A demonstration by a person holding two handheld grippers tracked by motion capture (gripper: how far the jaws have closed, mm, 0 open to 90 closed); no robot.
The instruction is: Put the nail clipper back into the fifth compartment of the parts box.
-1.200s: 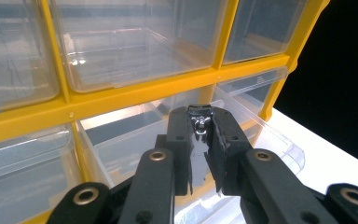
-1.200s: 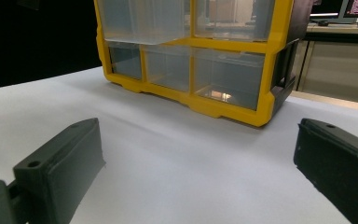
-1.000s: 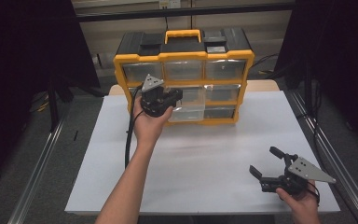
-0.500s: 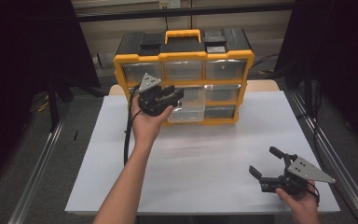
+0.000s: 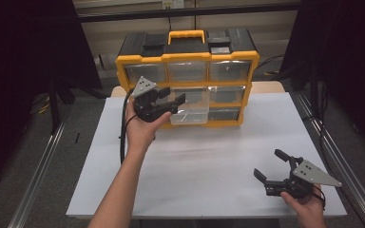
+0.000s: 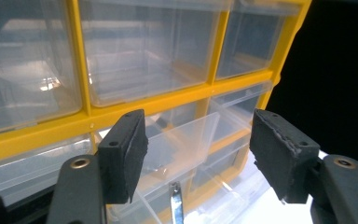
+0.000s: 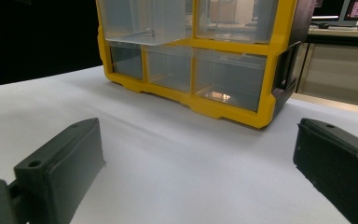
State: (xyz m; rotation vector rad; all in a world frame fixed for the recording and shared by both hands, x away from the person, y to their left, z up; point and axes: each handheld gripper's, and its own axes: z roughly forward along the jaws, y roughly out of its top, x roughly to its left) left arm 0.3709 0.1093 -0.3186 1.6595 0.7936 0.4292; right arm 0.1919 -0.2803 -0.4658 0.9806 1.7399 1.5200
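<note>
Nearest me, my right gripper (image 5: 272, 166) hovers low over the white table (image 5: 199, 161) at its near right corner, jaws spread wide and holding nothing. Farther out, my left gripper (image 5: 171, 97) is raised in front of the yellow drawer box (image 5: 187, 76), jaws wide apart and empty, just before a clear drawer (image 5: 190, 113) pulled partway out of the middle column.

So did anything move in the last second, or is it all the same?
Almost nothing moved. The left gripper stays open at the pulled-out clear drawer of the yellow organizer, holding nothing; it may have crept a tiny bit closer. The right gripper stays open, low over the white table near the front right corner. The drawer sticks out just as before.
</note>
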